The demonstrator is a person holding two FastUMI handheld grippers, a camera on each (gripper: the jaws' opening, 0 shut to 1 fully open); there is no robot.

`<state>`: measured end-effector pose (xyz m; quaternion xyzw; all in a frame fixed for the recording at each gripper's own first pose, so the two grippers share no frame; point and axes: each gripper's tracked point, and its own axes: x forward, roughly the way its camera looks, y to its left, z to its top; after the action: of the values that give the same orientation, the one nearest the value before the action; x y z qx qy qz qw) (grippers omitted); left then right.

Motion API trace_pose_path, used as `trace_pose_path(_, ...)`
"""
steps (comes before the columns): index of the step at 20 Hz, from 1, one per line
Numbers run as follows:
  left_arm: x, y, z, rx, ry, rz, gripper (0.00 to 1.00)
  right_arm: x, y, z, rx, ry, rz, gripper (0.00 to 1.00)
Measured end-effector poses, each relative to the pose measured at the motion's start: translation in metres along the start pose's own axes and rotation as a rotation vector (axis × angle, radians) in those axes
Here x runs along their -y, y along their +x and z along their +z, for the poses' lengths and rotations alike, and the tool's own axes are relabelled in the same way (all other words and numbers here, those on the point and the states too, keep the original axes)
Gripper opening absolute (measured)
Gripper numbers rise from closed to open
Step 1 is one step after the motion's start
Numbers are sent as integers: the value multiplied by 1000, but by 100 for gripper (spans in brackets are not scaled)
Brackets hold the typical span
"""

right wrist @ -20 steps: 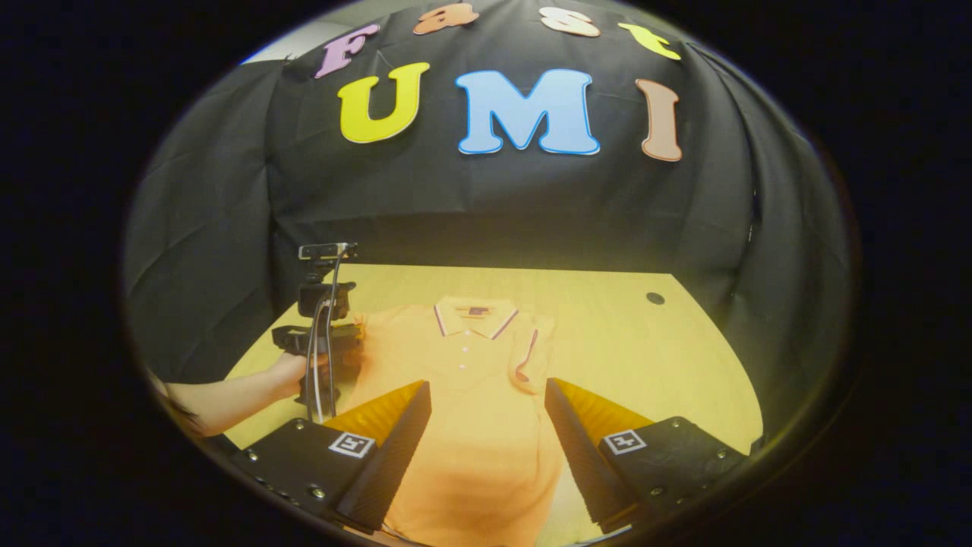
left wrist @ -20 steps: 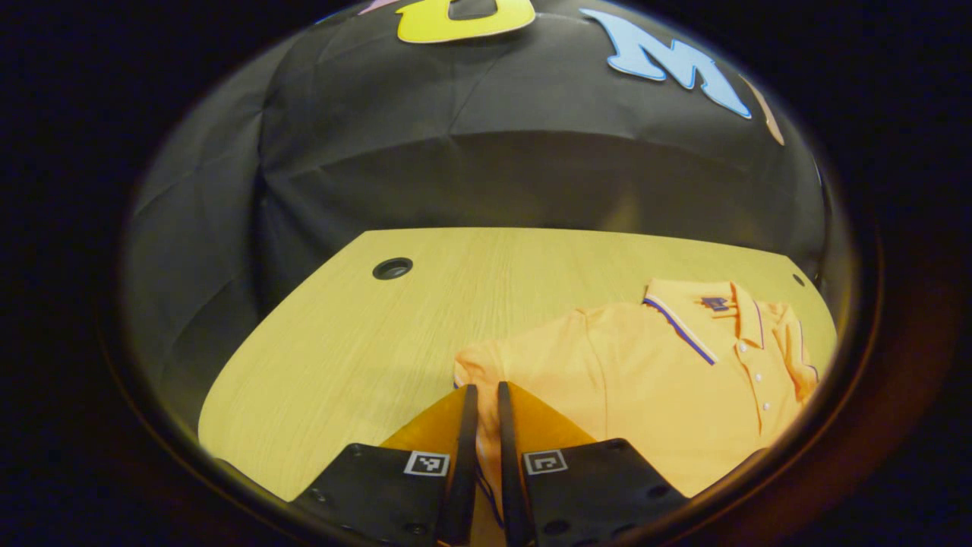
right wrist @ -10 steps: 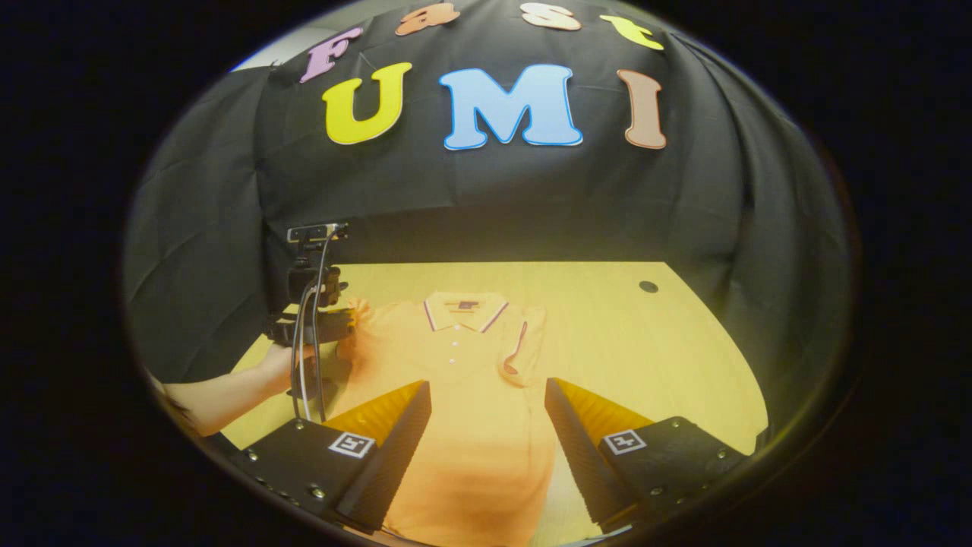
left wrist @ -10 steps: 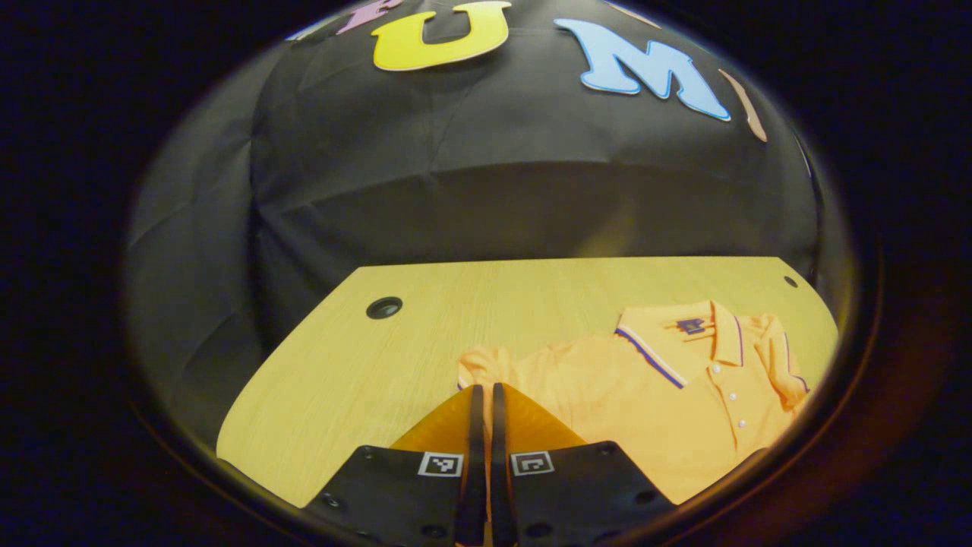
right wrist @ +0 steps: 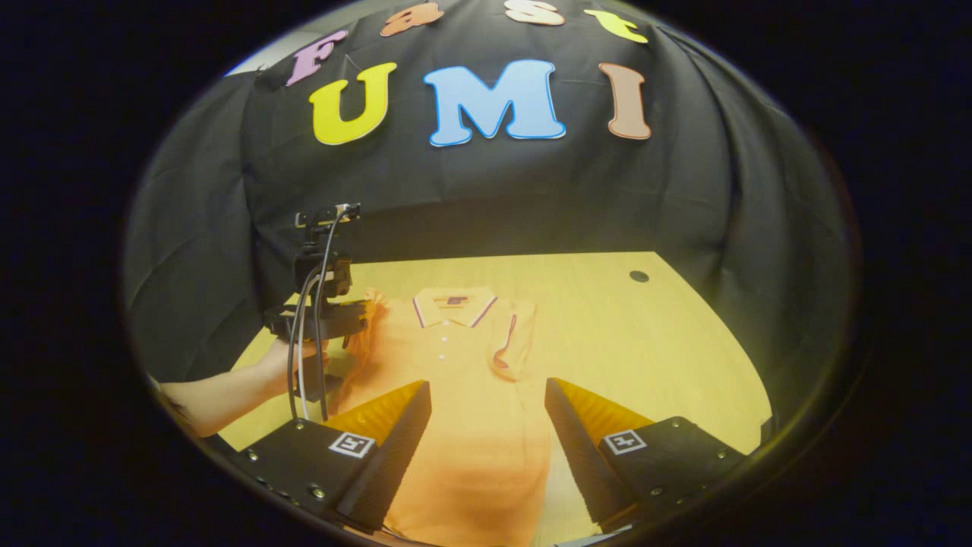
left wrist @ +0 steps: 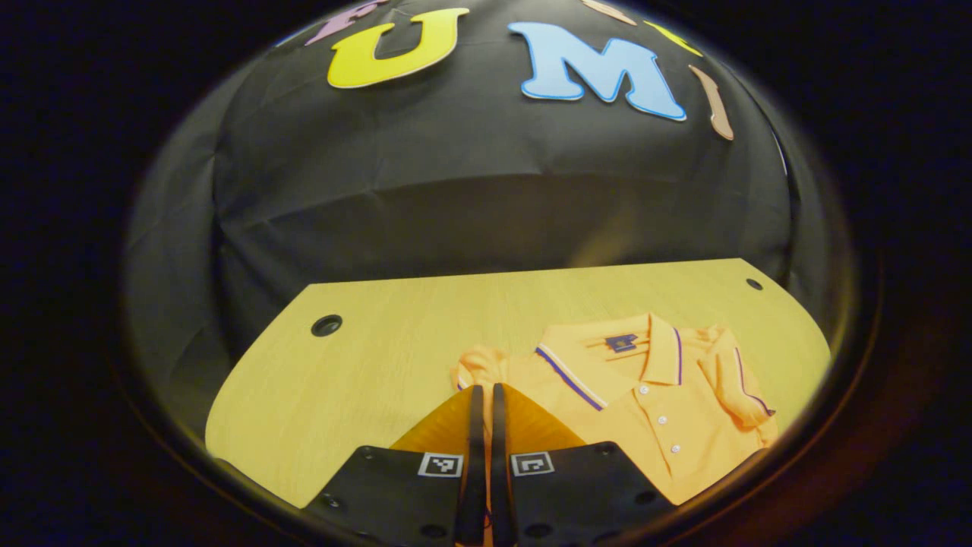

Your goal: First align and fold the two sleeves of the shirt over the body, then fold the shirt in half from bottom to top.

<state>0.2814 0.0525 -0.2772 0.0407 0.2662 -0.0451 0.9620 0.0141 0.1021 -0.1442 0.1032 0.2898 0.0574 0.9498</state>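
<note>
Both views low, facing shared shirt [left wrist: 653, 410]

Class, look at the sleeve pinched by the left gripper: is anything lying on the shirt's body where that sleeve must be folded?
Nothing visible: the left gripper holds the sleeve, and the shirt front lies bare.

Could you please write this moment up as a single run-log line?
stage: folding left sleeve | left gripper: shut on left sleeve | right gripper: open above shirt | right sleeve: folded over body
</note>
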Motion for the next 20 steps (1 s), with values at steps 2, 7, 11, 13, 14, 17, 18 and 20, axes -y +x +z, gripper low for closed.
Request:
trace_pose_path(2, 12, 3, -5, -18, 0, -30, 10, 2, -1, -5, -2, 10, -26, 94)
trace_pose_path(7, 23, 13, -19, -66, 40, -48, 9, 2, 2, -6, 5, 16, -47, 94)
trace_pose_path(11, 30, 13, -25, -93, 39, -58, 18, 3, 4, 0, 18, 14, -38, 94)
trace_pose_path(13, 37, 10, -27, -94, 20, -81, 31, 6, 4, -2, 22, 2, -31, 94)
trace_pose_path(14, 39, 7, -25, -90, 13, -86, 30, 7, 3, -3, 23, -7, -28, 94)
trace_pose_path(17, 48, -7, -25, -86, 6, -113, 55, 13, -4, -12, 19, -31, -15, 94)
trace_pose_path(18, 49, -14, -24, -78, 3, -117, 60, 14, -6, -16, 14, -37, -7, 94)
trace_pose_path(20, 54, -33, -23, -63, -11, -130, 65, 19, -11, -26, 7, -54, -1, 94)
